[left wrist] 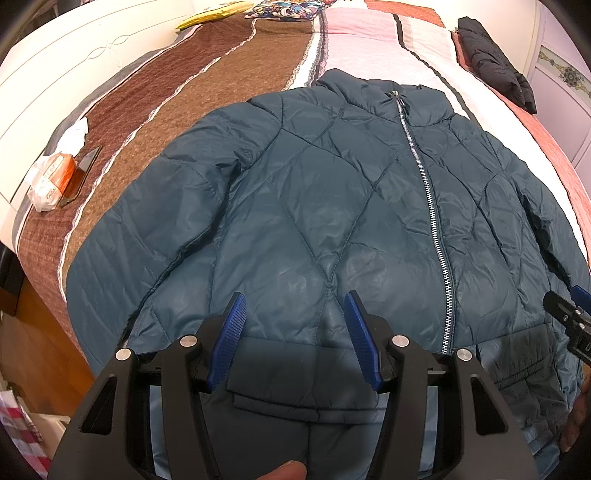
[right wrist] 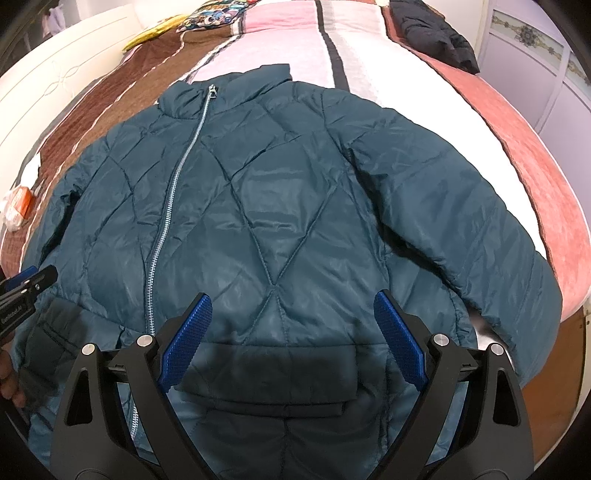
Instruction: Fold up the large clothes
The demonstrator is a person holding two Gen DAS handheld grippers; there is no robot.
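Two grippers hang over one teal quilted jacket [left wrist: 325,206], which lies front-up and zipped on my bed, collar away from me, hem nearest me. Starting at the left, a tissue pack [left wrist: 48,181] in orange and white wrap sits near the bed's edge on the brown part of the striped bedspread [left wrist: 236,55], well apart from the jacket's left sleeve [left wrist: 122,243], which lies spread along its side. My left gripper [left wrist: 295,306] hovers above the lower front, its blue pads [left wrist: 232,325] standing apart with nothing between them; they look clear of the fabric, over the dark pocket flap [left wrist: 303,369] below. The silver zipper [left wrist: 424,192] runs on a slant from the collar down to the hem, between my two grippers. To the right of it my right gripper [right wrist: 291,306] hovers over the other pocket flap [right wrist: 280,369], its jaws wide open and empty too. The right sleeve [right wrist: 461,221] reaches out toward the pink edge of the bedspread. Far off at the right, near the head of the bed, a black garment [right wrist: 432,33] lies bunched up.
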